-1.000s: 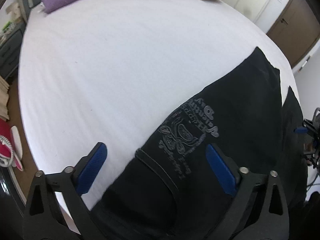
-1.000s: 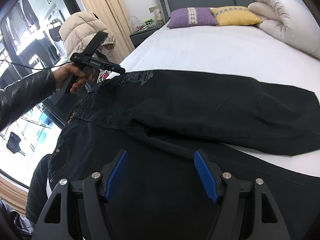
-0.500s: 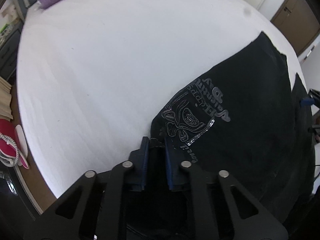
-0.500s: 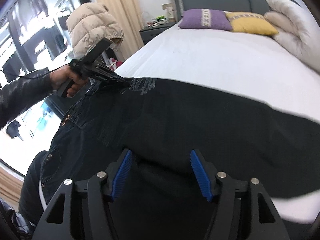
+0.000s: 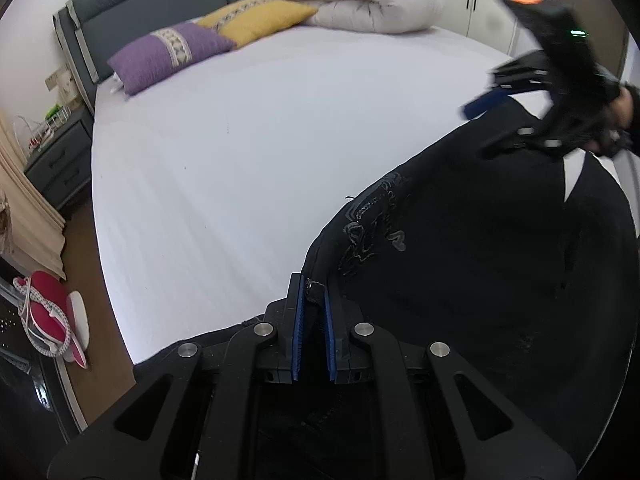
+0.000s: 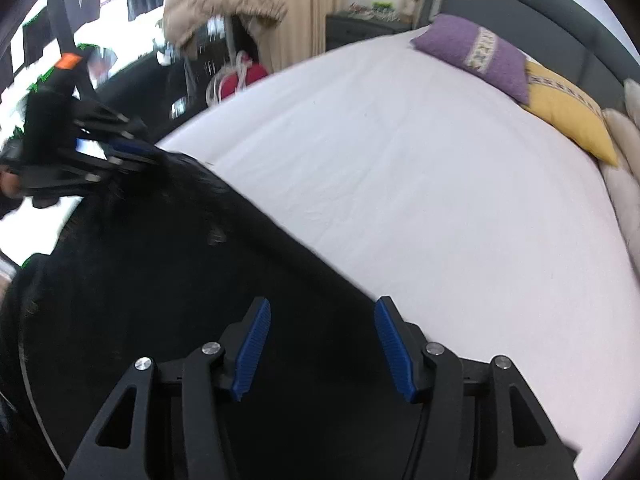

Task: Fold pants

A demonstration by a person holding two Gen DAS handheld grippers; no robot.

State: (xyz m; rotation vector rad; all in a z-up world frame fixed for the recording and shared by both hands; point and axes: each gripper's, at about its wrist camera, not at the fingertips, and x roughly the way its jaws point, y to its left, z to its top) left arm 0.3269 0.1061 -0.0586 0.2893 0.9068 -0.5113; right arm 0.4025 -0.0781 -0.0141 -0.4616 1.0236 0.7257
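Already left claw (image 5: 311, 300) clamped on pants (image 5: 460, 280) edge; right claw (image 6: 322, 344) apart, closing over fabric, nothing pinched. Thin bite may slip.

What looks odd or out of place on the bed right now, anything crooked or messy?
Nothing is spilled or damaged. The black pants lie askew across the white bed sheet, unfolded, with one edge pinched in the left tool. The purple pillow and yellow pillow sit tidily at the headboard.
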